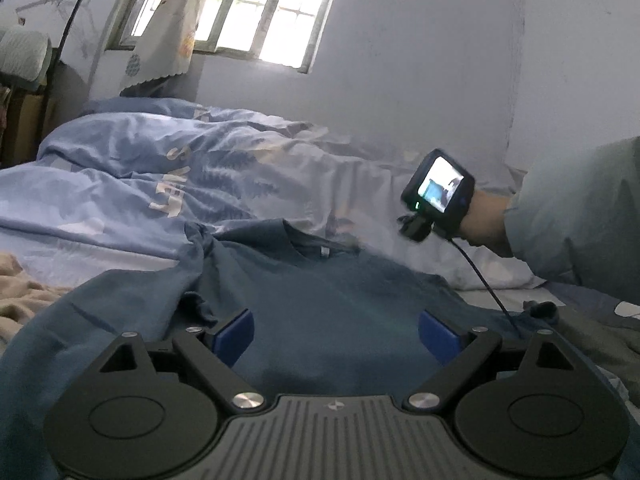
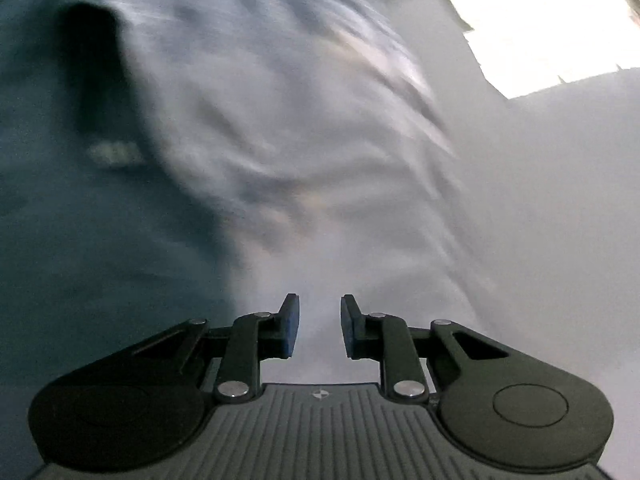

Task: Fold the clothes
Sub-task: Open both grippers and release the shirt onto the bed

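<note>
- The bed (image 1: 100, 204), under a pale blue duvet (image 1: 192, 152), gives a broad flat place for folding.
- A dark blue T-shirt (image 1: 320, 300) lies spread there, collar away.
- Left tool (image 1: 336, 334): pads wide apart, empty, over the shirt.
- Right tool (image 2: 319, 327): narrow gap, nothing gripped.

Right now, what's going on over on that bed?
A person is folding clothes with a handheld gripper in each hand. A dark blue T-shirt lies spread on the bed, collar toward the rumpled blue duvet. The left gripper hovers wide open over the shirt. The right gripper, narrowly open, holds nothing; its view is motion-blurred.
</note>
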A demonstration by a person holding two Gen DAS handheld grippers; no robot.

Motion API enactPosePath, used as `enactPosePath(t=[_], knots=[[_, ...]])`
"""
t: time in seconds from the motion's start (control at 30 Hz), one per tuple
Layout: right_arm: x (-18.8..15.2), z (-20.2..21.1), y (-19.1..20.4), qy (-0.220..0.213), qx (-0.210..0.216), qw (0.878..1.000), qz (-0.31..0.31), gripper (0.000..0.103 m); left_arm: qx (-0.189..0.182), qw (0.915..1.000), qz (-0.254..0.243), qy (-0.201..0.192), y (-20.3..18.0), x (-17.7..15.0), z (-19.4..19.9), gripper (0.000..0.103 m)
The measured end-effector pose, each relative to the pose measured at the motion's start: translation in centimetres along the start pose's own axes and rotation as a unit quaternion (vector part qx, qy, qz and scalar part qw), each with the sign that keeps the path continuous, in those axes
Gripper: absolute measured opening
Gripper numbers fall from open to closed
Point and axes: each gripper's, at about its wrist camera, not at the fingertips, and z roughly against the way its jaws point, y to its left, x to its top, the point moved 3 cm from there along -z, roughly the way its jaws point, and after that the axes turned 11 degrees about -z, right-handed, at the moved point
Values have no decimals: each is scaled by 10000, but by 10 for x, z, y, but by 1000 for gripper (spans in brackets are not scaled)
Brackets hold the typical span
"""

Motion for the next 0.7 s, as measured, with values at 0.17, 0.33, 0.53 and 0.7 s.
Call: enactPosePath(t=[0.17, 0.33, 0.53, 0.7], knots=[[8, 30, -5, -199, 1272, 9886, -778, 23, -3, 10000, 59, 0, 2, 1, 1, 91], [33, 79, 27, -511, 2099, 9732, -783, 33, 37, 9999, 152, 25, 4, 5, 4, 91], [47, 158, 23, -888, 2181, 9644, -1203, 43, 21, 9994, 341, -66, 14, 20, 16, 92], [35, 255, -19, -1175, 2085, 9592, -1504, 43, 36, 9969, 578, -526, 27, 40, 38, 92]])
